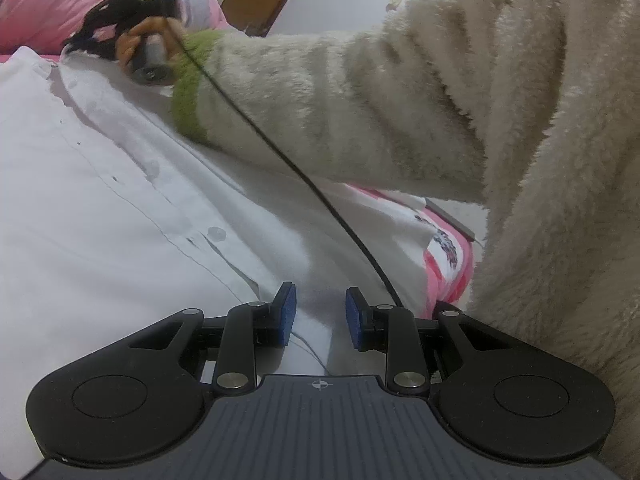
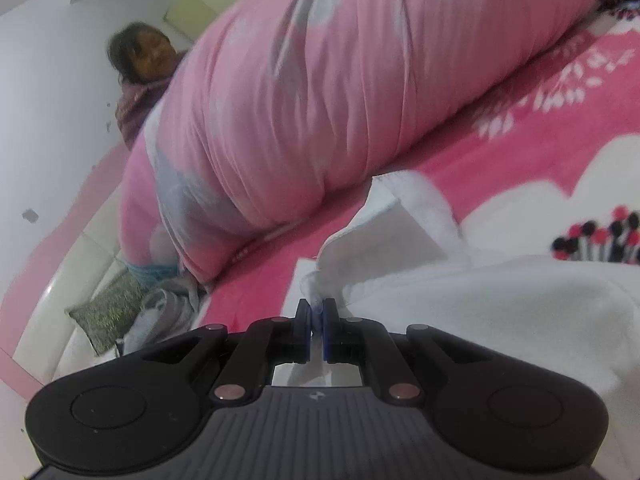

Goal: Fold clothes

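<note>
A white button-front shirt (image 1: pixel 100 200) lies spread on the bed, its placket running diagonally. My left gripper (image 1: pixel 321 312) hovers low over the shirt's near edge. Its blue pads (image 1: pixel 286 308) stand apart, with white cloth lying between them but not pinched. At the shirt's far end a person's hand (image 1: pixel 132 46) holds my right gripper, which is blurred there. In the right wrist view my right gripper (image 2: pixel 318 314) is shut on a bunched edge of the white shirt (image 2: pixel 400 224), which rises in a fold just ahead of the pads.
A person's cream fleece sleeve (image 1: pixel 360 100) with a green cuff crosses the left view, and a black cable (image 1: pixel 280 152) trails along it. A rolled pink quilt (image 2: pixel 320 100) lies beyond the shirt on the pink patterned blanket (image 2: pixel 520 140). Another person (image 2: pixel 140 64) sits at the back left, and a green cushion (image 2: pixel 108 312) lies by the bed's edge.
</note>
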The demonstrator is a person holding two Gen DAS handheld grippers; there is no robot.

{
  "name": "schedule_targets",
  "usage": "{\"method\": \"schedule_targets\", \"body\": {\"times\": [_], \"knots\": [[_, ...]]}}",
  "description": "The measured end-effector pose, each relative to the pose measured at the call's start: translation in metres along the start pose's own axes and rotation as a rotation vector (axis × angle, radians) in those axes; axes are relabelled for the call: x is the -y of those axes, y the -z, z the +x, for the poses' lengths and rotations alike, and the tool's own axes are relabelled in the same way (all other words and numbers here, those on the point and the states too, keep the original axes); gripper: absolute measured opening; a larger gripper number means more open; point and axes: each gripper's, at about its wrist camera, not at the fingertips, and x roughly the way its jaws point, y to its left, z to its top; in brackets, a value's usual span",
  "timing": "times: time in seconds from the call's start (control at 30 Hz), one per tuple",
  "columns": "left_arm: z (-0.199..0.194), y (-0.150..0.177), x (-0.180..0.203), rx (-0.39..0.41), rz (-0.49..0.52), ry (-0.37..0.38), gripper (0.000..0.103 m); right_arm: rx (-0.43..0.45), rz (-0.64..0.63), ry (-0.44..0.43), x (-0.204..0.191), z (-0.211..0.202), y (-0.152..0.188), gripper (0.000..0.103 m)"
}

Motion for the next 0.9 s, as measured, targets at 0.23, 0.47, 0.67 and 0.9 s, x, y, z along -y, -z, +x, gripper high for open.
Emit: {"method": "schedule_targets", "body": {"times": [0.23,0.47,0.67,0.9], "knots": [[0.005,-0.002,0.014,-0.001,0.003,0.006,0.026,-0.031,-0.196,0.21,-0.008,0.039,0.012,0.008],[0.001,0.005,0.026,0.012,-0.012,-0.003,0.027,0.013,-0.339,0.359,-0.049,0.005,0.007,0.065],[-0.009,0.01,0.038,0.051,-0.003,-0.022,0.027,0.006,-0.482,0.383,-0.096,-0.069,0.029,0.06],[-0.013,0.017,0.038,0.057,0.002,-0.051,0.028,-0.149,-0.731,0.404,-0.145,-0.107,0.122,0.033]]}}
